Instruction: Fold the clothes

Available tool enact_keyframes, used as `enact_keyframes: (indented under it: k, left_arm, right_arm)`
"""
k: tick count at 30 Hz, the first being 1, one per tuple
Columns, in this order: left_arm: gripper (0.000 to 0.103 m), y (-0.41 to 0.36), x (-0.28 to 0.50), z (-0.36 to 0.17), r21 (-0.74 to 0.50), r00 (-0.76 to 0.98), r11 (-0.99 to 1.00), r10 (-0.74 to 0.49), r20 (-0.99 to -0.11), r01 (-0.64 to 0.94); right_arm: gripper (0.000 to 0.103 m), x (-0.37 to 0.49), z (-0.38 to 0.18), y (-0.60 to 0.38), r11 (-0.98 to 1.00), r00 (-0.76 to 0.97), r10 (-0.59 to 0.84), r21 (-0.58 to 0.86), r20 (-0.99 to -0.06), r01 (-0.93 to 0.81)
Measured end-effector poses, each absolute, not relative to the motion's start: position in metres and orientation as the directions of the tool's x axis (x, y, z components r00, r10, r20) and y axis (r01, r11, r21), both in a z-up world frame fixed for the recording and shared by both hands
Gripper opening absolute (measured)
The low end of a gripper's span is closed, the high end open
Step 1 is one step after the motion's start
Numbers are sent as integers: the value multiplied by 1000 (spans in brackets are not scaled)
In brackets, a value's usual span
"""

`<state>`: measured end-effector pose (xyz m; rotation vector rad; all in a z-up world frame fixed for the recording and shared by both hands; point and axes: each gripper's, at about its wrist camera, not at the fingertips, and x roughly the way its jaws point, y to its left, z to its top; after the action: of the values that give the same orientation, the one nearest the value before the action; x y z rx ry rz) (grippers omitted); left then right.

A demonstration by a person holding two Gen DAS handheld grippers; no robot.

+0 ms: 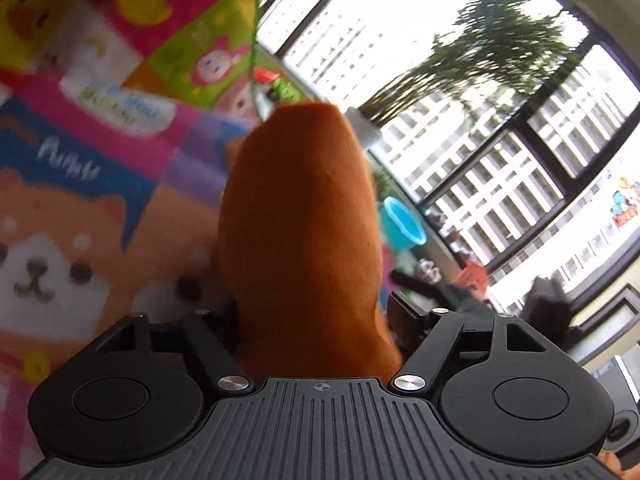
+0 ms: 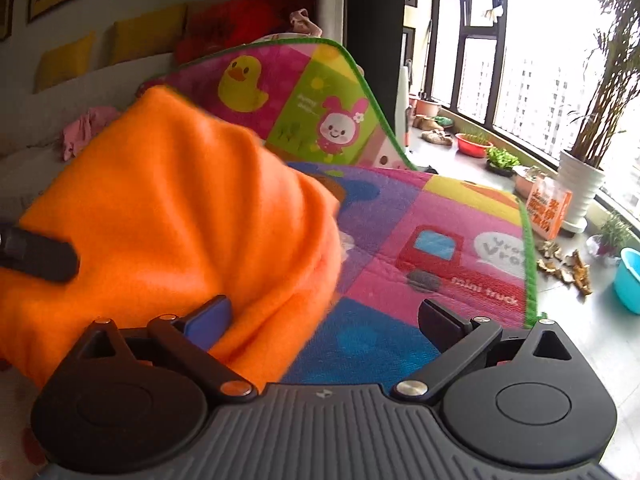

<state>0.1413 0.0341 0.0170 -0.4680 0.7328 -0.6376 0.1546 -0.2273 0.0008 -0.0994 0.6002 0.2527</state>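
Left gripper (image 1: 316,312): jaws stand fairly wide. A tall fold of the orange cloth (image 1: 300,220) rises between them and hides the left pad. Whether the pads press on it cannot be told from this view. The cloth looks soft and fleecy, rust-coloured in shadow here.

Right gripper (image 2: 324,316): jaws spread wide. The same orange cloth (image 2: 172,208) lies bunched against its blue-faced left finger (image 2: 210,320); the black right finger (image 2: 440,320) stands apart over bare mat. No grip visible. The other gripper's dark finger (image 2: 38,254) lies on the cloth at the left edge of this view.

Under and beyond the cloth: a quilted play mat (image 2: 420,240), bright patchwork squares with a green bound edge, printed with a red truck, a yellow duck and a pink bunny. Its far part stands turned up behind the cloth. In the left view the mat (image 1: 100,140) shows a cartoon dog face, blurred.

Right of the mat: grey floor with scattered brown scraps (image 2: 568,266), an orange carton (image 2: 546,208), and a blue plastic basin (image 2: 628,280), contents not visible. A white ribbed pot (image 2: 580,188) holds a tall palm. A red bowl (image 2: 474,144) holds green sprouts. Sandals (image 2: 436,136) lie farther along.

Far left: a pale sofa (image 2: 60,120) with yellow cushions and a crumpled pink garment (image 2: 86,124). Far right: black-framed windows (image 2: 480,60).
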Motion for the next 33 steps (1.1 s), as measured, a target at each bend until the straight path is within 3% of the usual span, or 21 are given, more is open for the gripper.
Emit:
enact_keyframes:
  k: [3,5,11,16,23,25,27,30,33]
  left_arm:
    - [78,36,135,53,-532,624,720,-676,-391,446]
    - [81,32,135,60,-474,649,755,-644,-405,454]
    - [80,31,157,8,-254,689,926,-377,-618,279]
    - [83,54,166,-18,-346,655,910,-407,-636,229]
    - [90,14,158,-16,-172,684,935,-346,-642,312]
    - [90,13,153,-14,-149,686,935,-339,-644,322]
    - [90,17,146,-6,-151,683,933,-343,-644,326]
    - [91,32,140,14,-182,681,926,-367,-634,330]
    - [93,54,144,36,-270,692,911,-412,-594,311]
  right_arm:
    - [100,155,10,-222,957,813,226,-32,-537,-288]
    - [100,157,12,-219,958,826,210,-57,-522,-280]
    - [100,160,6,-214,962,837,168,-100,-520,-256]
    - [100,164,4,-214,962,834,137,-129,-534,-241]
    - [102,180,69,-192,919,822,378,61,-425,-391]
    - [102,199,67,-172,909,804,386,35,-453,-416]
    - [103,219,48,-157,919,806,307,-61,-506,-389]
    - [103,239,19,-164,930,801,286,-48,-525,-364]
    - [103,240,21,-184,931,778,337,65,-531,-359]
